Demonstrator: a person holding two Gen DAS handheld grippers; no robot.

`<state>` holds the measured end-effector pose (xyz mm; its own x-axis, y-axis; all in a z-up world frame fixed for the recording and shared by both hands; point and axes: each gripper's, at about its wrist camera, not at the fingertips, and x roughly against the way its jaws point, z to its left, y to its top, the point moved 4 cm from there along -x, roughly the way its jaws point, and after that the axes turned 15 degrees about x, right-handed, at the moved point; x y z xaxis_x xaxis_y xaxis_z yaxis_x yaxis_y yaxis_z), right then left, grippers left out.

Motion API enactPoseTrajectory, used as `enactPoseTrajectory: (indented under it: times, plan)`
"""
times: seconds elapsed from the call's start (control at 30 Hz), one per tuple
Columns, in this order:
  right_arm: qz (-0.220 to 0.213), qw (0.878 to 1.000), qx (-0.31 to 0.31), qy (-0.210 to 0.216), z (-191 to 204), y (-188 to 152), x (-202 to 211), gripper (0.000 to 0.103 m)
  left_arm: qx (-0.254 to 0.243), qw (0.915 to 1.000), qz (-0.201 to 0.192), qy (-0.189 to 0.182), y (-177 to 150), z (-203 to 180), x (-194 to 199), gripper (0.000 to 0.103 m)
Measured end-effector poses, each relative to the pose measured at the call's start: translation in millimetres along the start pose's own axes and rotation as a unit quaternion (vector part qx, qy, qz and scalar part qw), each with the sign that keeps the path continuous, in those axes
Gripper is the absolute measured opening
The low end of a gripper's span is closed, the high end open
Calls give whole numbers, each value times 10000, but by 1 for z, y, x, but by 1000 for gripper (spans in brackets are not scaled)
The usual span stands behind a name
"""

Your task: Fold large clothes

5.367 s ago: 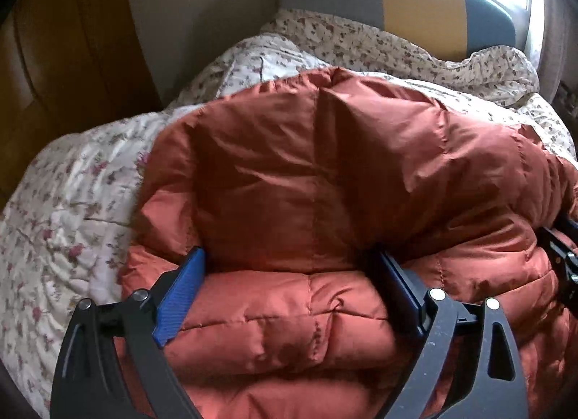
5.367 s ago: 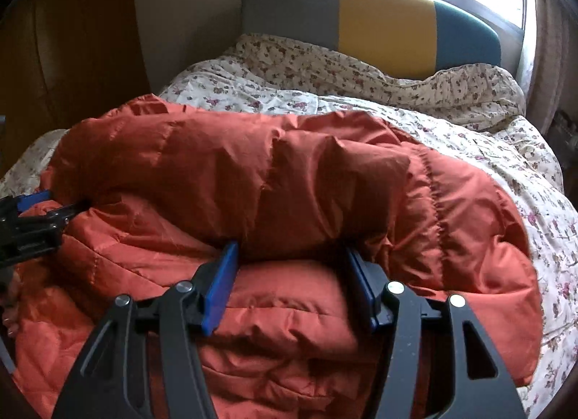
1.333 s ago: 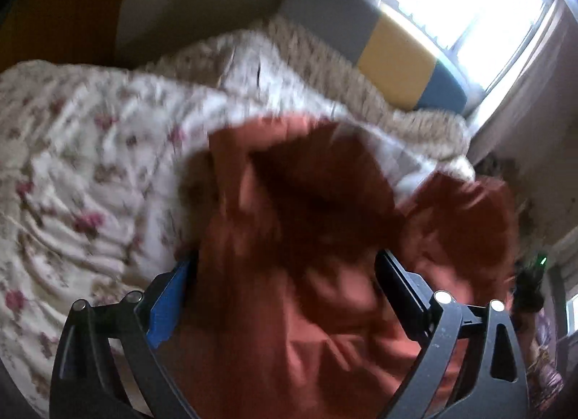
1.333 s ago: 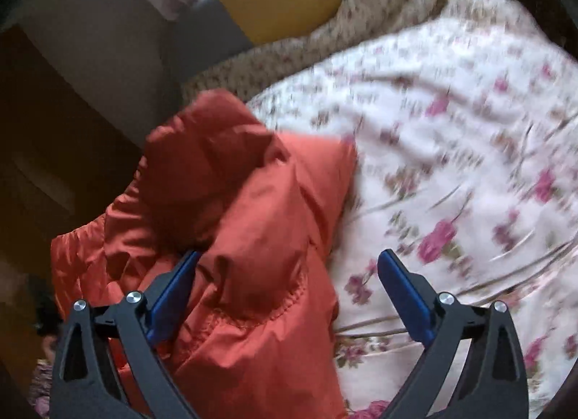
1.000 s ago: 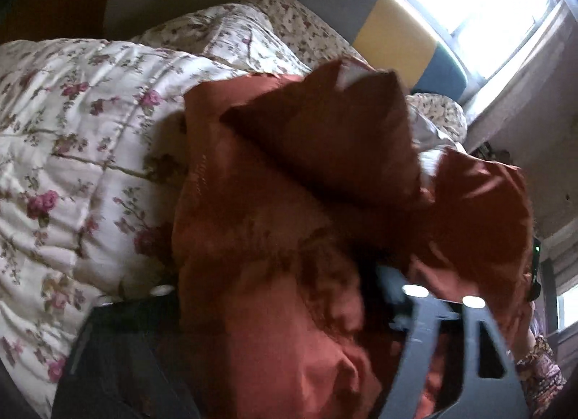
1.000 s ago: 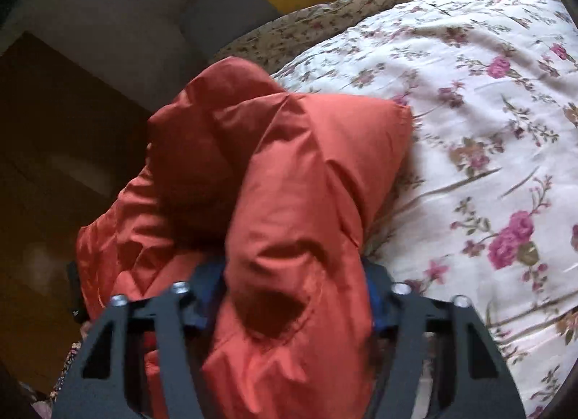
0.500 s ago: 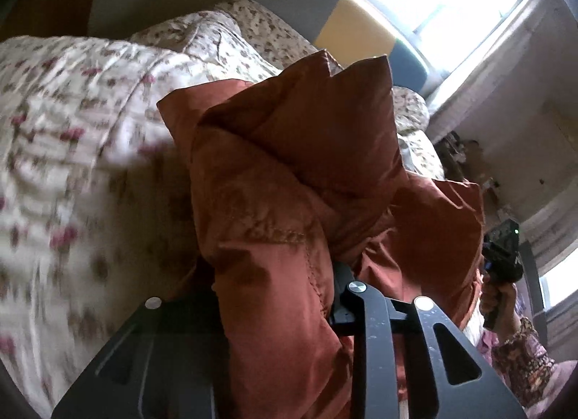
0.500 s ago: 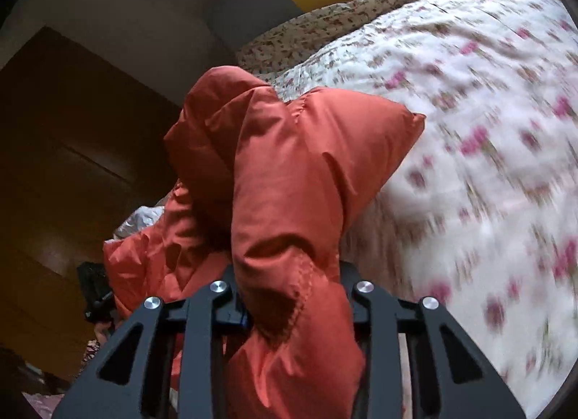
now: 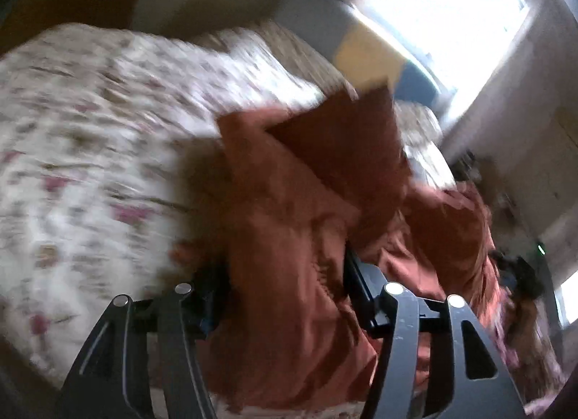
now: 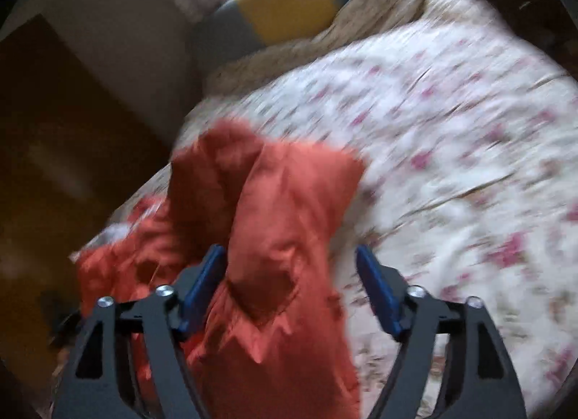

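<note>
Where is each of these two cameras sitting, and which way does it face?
Left wrist view: rides on the left claw, looking down its fingers at the orange jacket on the floral quilt; its black arms show.
Right wrist view: rides on the right claw, jaws opening, same jacket between them; quilt to the right.
Shared: jacket, quilt, striped headboard.
</note>
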<state>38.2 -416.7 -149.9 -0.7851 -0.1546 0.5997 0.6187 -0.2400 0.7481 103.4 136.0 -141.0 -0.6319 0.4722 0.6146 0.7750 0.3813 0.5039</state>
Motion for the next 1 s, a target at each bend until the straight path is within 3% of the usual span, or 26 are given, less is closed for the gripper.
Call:
enactPoseTrajectory:
  times: [0.1,0.17,0.27,0.4,0.47,0.5,0.53,0.57,0.63,0.7,0.87,1.0]
  plan:
    - [-340,9971,655,-160,36,16,19,81,-76,9965,-769,320,7,-10,34,62]
    - [-215,9937,1099,-71,71,17,18,81,-420,9946,-925,223,3,-36,43,71]
    - [175,9897,1411,187,114,22,-8,81,-936,9934,-667,-8,-1,-78,23,74]
    - [700,9838,1646,-92,138,5,-44,78,-1407,9897,-169,201,-21,-111,-22,74]
    - [860,9834,1587,-186,138,-3,-58,66,-1333,9905,135,315,-24,-112,-51,74]
    - [886,9829,1593,-268,138,-4,-60,58,-1286,9905,200,449,-26,-110,-63,70]
    - [902,9821,1630,-285,133,-2,-64,44,-1243,9908,245,483,-25,-107,-69,54]
    - [909,9817,1653,-263,129,-2,-64,31,-1167,9915,322,471,-25,-105,-76,46]
    - [901,9825,1628,-101,132,3,-66,17,-1062,9924,355,508,-21,-102,-81,19]
    - [833,9842,1561,37,134,15,-64,6,-1056,9927,352,461,-18,-108,-72,10]
    - [412,9869,1556,108,142,60,-48,5,-1287,9907,-118,416,18,-136,-48,8]
    - [437,9870,1544,-30,139,83,-74,4,-1329,9896,-226,511,45,-151,-71,8]
